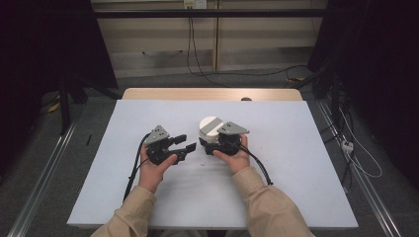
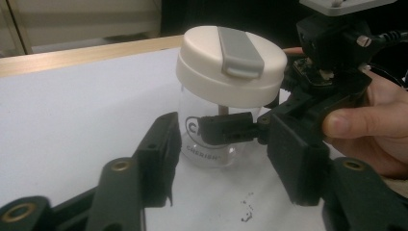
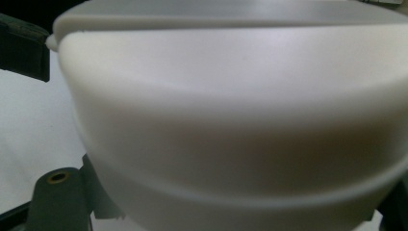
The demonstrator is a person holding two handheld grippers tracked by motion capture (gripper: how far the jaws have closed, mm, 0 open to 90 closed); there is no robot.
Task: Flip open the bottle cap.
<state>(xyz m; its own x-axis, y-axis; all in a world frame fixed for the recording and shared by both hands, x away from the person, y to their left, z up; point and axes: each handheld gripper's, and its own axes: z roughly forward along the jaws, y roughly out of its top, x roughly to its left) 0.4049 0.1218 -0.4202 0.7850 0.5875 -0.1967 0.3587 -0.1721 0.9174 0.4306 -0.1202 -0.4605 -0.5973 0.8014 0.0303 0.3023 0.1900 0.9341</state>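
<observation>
Jar (image 1: 209,132) stands upright near the middle of the white table (image 1: 276,187), clear body with a broad cream lid (image 2: 231,67) and a grey flip tab (image 2: 239,52) across the top. My right gripper (image 1: 216,143) is clamped on the clear body just under the lid, 1 jaw visibly pressed flat against the wall in the left gripper view. My left gripper (image 1: 184,143) waits just beside the jar, its 2 jaws spread wide, holding nothing, the jar framed between them. Handling guess: body looks empty, so light; the smooth clear wall is likely slippery, and hard rather than soft (glass or plastic, cannot tell, so I treat it as breakable). The lid overhangs the body and gives a wide, firm rim; that is where I would set the left jaws, squarely across, clear of the tab.
</observation>
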